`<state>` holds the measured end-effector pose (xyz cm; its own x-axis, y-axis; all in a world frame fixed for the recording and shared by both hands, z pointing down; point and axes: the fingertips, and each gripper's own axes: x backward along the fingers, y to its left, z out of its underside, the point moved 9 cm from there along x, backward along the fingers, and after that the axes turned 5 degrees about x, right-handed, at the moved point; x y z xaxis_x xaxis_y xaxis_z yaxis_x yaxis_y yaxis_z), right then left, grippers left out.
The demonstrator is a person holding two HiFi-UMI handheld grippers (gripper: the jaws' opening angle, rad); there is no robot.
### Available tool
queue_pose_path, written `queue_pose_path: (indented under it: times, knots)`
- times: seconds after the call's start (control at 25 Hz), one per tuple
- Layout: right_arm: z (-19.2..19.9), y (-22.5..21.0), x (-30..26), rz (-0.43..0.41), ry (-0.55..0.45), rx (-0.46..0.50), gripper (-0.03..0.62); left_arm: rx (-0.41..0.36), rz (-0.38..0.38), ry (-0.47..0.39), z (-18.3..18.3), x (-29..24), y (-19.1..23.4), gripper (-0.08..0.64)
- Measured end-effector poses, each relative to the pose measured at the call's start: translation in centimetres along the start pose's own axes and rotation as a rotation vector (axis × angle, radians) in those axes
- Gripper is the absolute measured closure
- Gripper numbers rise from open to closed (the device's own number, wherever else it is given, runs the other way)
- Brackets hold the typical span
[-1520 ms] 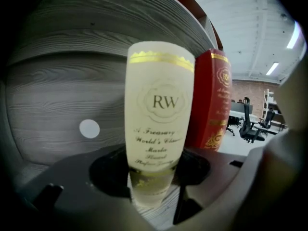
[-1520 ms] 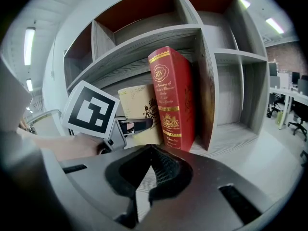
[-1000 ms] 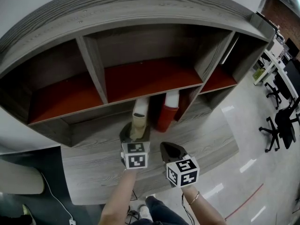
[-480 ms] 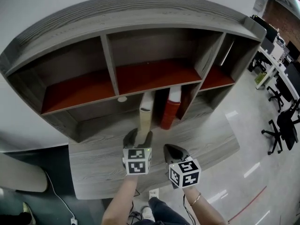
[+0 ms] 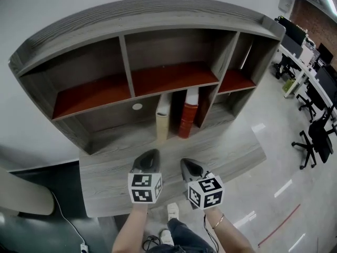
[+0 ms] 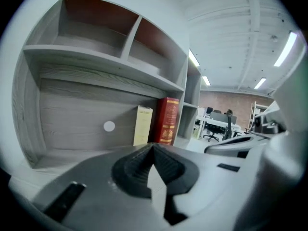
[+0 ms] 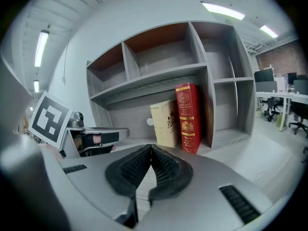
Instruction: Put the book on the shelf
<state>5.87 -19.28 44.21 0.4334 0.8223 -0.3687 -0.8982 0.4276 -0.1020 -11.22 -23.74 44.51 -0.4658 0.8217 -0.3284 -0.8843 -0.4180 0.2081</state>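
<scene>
Cream book stood upright in the shelf, both grippers empty

The cream book (image 5: 162, 121) is set in the shelf's (image 5: 158, 20) lower middle bay, just beside a red book (image 5: 189, 117); whether they touch cannot be told. Over the counter (image 5: 231, 154), the left gripper's (image 5: 150, 153) fingers are closing fully together on nothing, and the right gripper's (image 5: 185, 163) are pressed shut.

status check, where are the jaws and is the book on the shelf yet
Both shut and empty: left gripper, right gripper. The cream book stands upright on the shelf, lower level, beside the red book. Nothing in the way.
</scene>
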Motion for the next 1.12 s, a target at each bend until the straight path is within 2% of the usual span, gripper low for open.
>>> queue_pose_path:
  times: [0.44,0.84,1.12]
  knots:
    - [-0.7,3.6,4.6,-0.038,-0.095,0.003,0.583,0.0,0.04,-0.069,-0.4,8.4,-1.1,0.548]
    - [-0.8,6.5,8.4,-0.028,-0.134,0.014,0.584,0.046,0.052,-0.07,1.7,14.3,-1.8,0.548]
    - [-0.5,8.5,10.2,-0.059,-0.157,0.024,0.584,0.04,0.041,-0.09,2.2,17.2,-2.1,0.548]
